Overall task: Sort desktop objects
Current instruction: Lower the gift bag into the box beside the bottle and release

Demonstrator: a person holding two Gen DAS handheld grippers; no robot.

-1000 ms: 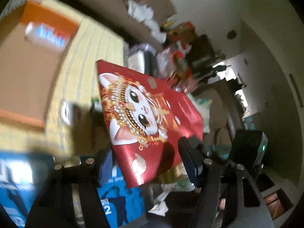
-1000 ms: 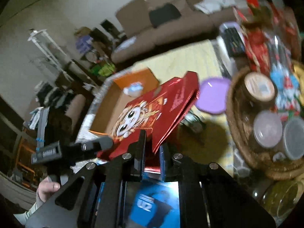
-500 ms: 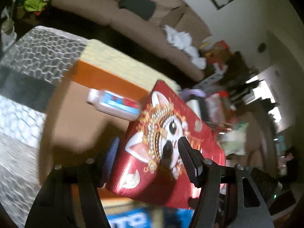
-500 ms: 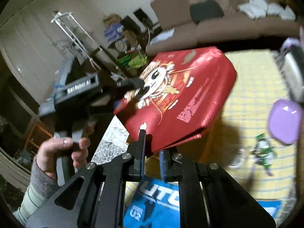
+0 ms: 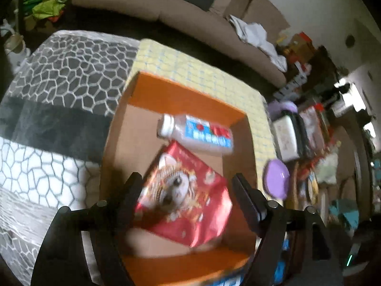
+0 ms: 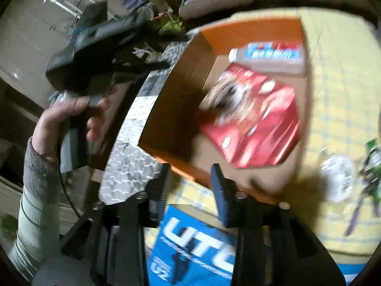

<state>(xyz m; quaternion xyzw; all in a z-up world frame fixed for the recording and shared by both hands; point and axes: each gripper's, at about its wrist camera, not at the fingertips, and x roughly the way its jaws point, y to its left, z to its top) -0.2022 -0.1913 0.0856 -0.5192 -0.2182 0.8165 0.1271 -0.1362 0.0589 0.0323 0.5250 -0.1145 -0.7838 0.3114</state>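
The red cat-print bag point(image 5: 185, 197) lies inside the orange cardboard box point(image 5: 190, 95), with a white-capped bottle point(image 5: 195, 133) at its twelve o'clock (both blurred). The left gripper point(image 5: 188, 188) hangs over the bag, jaws opening, pads off it. The right gripper point(image 6: 190, 178) is opening too, nothing between its jaws, a blue magazine point(image 6: 195, 245) below at six o'clock.

Blue magazine cover point(image 6: 197, 245): "UT…", small "U2".
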